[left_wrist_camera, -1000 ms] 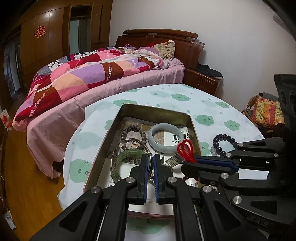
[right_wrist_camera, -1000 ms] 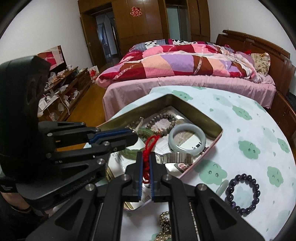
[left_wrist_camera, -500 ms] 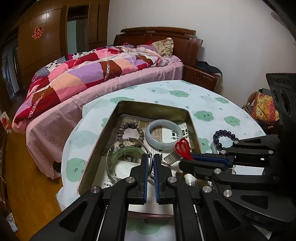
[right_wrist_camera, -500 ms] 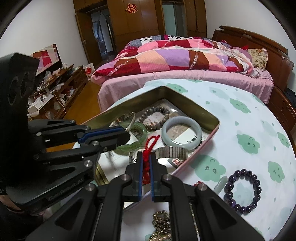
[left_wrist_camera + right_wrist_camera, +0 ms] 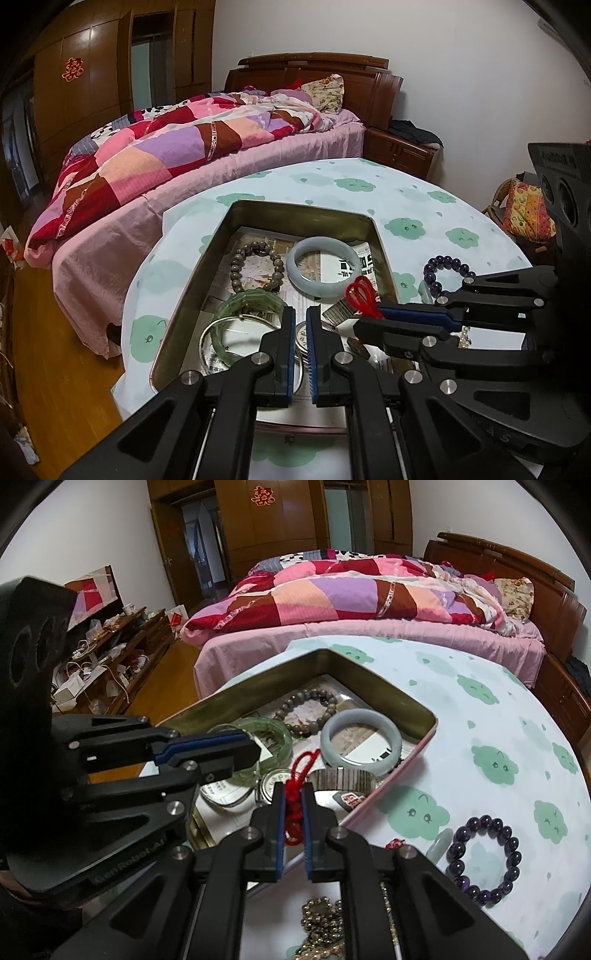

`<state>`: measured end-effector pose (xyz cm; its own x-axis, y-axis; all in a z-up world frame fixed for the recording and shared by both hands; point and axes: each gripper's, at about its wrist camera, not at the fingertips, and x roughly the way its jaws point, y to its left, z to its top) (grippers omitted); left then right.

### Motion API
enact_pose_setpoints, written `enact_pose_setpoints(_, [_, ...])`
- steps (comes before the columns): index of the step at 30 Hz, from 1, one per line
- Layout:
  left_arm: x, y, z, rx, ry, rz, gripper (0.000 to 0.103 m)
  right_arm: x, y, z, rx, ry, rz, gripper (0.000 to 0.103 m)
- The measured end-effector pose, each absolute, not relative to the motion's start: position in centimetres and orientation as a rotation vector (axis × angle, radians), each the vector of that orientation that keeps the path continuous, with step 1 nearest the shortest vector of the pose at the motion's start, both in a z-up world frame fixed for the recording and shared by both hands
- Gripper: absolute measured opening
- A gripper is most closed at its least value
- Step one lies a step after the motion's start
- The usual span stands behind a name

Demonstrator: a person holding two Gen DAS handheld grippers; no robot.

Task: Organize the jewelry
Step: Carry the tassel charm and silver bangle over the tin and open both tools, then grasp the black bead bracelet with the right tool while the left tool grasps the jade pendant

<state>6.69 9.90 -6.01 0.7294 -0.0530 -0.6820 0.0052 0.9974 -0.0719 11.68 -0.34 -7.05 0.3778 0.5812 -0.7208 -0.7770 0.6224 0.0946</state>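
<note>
An open metal tin [image 5: 258, 206] on the round table holds a pale jade bangle [image 5: 317, 291], a green bangle [image 5: 251, 299], a brown bead bracelet [image 5: 236, 266] and a thin silver bangle [image 5: 221, 325]. My left gripper [image 5: 301, 312] hovers shut over the tin's near end with nothing in it. My right gripper [image 5: 293, 801] is over the tin's near corner. Its jaws are opening, and a knotted red cord [image 5: 293, 812] is still pinched between the pads, its loop [image 5: 362, 295] sticking up. A purple bead bracelet [image 5: 511, 845] lies on the cloth outside the tin.
A pale jade pendant [image 5: 439, 843] lies beside the purple bracelet. A gold bead chain [image 5: 321, 915] sits on the table under my right gripper. A metal watch band [image 5: 340, 779] lies in the tin. A bed [image 5: 184, 147] stands beyond the table.
The right gripper's jaws have parted slightly around the red cord. The left gripper has stayed shut and in place.
</note>
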Motion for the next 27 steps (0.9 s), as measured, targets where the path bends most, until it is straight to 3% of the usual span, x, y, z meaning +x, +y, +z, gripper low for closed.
enact_pose_setpoints(7, [6.7, 9.8, -6.0, -0.058, 0.757, -0.021, 0.005, 11.9, -0.5, -7.3, -0.274, 0.803, 0.868, 0.014])
enact_pose_setpoints(10, [6.7, 9.9, -6.1, -0.051, 0.764, -0.010, 0.006, 11.8, -0.5, -7.3, -0.274, 0.803, 0.870, 0.029])
enact_pose_setpoints(14, [6.8, 9.9, -6.1, -0.051, 0.768, 0.001, 0.007, 11.7, -0.7, -7.1, -0.270, 0.791, 0.872, 0.035])
enact_pose_setpoints(20, [6.8, 10.3, -5.9, -0.048, 0.754, 0.049, 0.042, 11.7, -1.3, -6.8, -0.255, 0.780, 0.865, 0.039])
enact_pose_setpoints(23, [6.7, 10.4, -5.7, -0.050, 0.747, 0.050, 0.046, 11.9, -1.9, -6.8, -0.246, 0.779, 0.845, 0.055])
enact_pose_setpoints(27, [6.8, 10.0, -5.8, -0.027, 0.746, 0.072, 0.059, 12.0, -2.6, -7.1, -0.228, 0.787, 0.836, 0.057])
